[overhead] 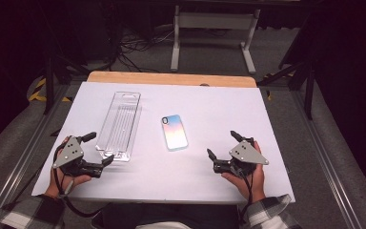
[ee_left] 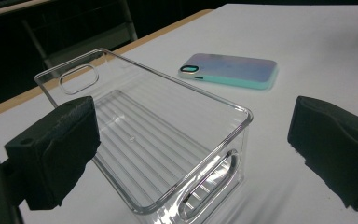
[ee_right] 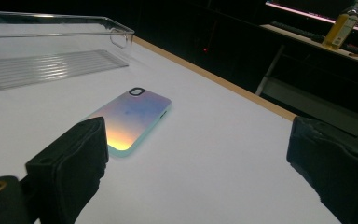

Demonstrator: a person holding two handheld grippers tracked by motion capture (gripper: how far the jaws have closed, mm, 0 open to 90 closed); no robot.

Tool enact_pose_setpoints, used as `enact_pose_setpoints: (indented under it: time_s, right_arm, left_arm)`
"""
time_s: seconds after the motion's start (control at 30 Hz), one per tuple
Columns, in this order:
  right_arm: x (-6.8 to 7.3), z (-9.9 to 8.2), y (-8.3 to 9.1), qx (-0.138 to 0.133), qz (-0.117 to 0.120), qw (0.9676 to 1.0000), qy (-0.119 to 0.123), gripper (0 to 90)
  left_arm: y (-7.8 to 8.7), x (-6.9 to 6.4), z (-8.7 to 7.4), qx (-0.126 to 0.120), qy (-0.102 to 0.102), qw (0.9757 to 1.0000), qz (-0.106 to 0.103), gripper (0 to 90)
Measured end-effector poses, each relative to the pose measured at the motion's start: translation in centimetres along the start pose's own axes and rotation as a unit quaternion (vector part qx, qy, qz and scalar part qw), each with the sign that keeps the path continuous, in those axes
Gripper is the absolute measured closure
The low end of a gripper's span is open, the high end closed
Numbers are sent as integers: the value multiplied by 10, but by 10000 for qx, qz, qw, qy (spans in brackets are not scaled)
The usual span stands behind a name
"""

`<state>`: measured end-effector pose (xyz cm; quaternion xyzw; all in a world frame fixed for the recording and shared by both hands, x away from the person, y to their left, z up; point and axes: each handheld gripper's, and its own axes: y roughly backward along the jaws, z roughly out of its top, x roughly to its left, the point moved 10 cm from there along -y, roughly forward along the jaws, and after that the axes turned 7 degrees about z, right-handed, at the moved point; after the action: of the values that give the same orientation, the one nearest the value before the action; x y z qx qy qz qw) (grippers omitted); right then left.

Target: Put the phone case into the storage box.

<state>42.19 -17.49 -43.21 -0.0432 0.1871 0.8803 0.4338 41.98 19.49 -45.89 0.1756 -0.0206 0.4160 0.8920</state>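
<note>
A clear plastic bin [overhead: 120, 125] lies lengthwise on the white table, left of centre; in the left gripper view the bin [ee_left: 158, 140] stands just ahead, its near end between the jaw lines but untouched. A phone [overhead: 174, 132] with a pastel gradient back and teal edge lies face down at mid table, also seen as the phone [ee_left: 230, 70] and the phone [ee_right: 128, 119]. My left gripper [overhead: 100, 149] rests open at the bin's near end. My right gripper [overhead: 223, 143] rests open, right of the phone, with nothing between its fingers.
The white sheet [overhead: 219, 105] covers a wooden table whose far edge [overhead: 171, 78] shows bare. A white metal frame [overhead: 214, 28] and cables stand on the floor beyond. A yellow bottle [ee_right: 340, 25] sits on a dark shelf far off.
</note>
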Motion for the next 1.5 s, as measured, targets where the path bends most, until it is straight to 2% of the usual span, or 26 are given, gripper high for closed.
enact_pose_setpoints:
  time_s: [0.13, 0.17, 0.27, 0.3, 0.37, 0.57, 0.63, 0.73, 0.9, 1.0, 1.1, 1.13, 1.17, 1.23, 1.3, 1.33, 1.4, 1.47, 1.5]
  right_arm:
    - [3, -2, -2, 21, 57, 9999, -100, 79]
    - [6, -5, -4, 141, 80, 9997, -207, 79]
    - [7, -6, -7, 260, 86, 9993, -248, 73]
    - [6, -5, -10, 340, 28, 9991, -251, 66]
    - [8, -2, -16, 365, 120, 9987, -343, 65]
    - [14, 6, -41, 711, 177, 9964, -430, 57]
    - [16, 11, -49, 730, 220, 9958, -514, 54]
    - [20, 14, -64, 977, 274, 9934, -538, 55]
    - [30, 23, -93, 1204, 531, 9890, -680, 65]
    - [31, 27, -112, 1315, 533, 9868, -780, 66]
    - [31, 29, -130, 1570, 531, 9819, -918, 72]
    - [31, 29, -130, 1570, 531, 9819, -918, 72]
    - [32, 30, -136, 1678, 546, 9798, -942, 73]
    - [31, 29, -152, 2037, 424, 9709, -1185, 102]
    - [33, 26, -163, 2320, 498, 9619, -1358, 101]
    - [33, 23, -168, 2445, 488, 9584, -1385, 101]
    - [33, 16, -177, 2698, 466, 9523, -1350, 102]
    - [35, 7, -185, 2955, 495, 9441, -1373, 102]
    - [36, 4, -188, 3029, 516, 9411, -1413, 102]
  left_arm:
    - [-1, -2, 0, 13, -21, 10000, -24, 28]
    - [-1, -3, -1, 29, -47, 10000, -51, 28]
    - [-1, -3, -2, 41, -87, 9999, -64, 29]
    - [-1, -4, -2, 32, -65, 10000, -62, 29]
    - [1, -3, -3, 34, -104, 9999, -59, 28]
    - [2, -4, -4, 92, -80, 9999, -83, 29]
    - [1, -5, -5, 104, -77, 9999, -97, 29]
    - [0, -5, -6, 139, -121, 9998, -70, 30]
    - [0, -5, -10, 221, -139, 9996, -100, 32]
    - [1, -4, -10, 233, -158, 9996, -86, 33]
    - [1, -4, -11, 234, -116, 9996, -76, 34]
    - [1, -4, -11, 234, -116, 9996, -76, 36]
    - [1, -4, -10, 214, -62, 9997, -51, 36]
    - [0, -4, -11, 244, -62, 9997, -30, 37]
    - [1, -5, -12, 275, -85, 9996, -60, 40]
    - [1, -4, -12, 277, -128, 9995, -57, 40]
    - [1, -5, -12, 280, -92, 9995, -84, 39]
    - [0, -5, -13, 299, -50, 9995, -92, 40]
    - [0, -5, -14, 305, -65, 9995, -84, 41]
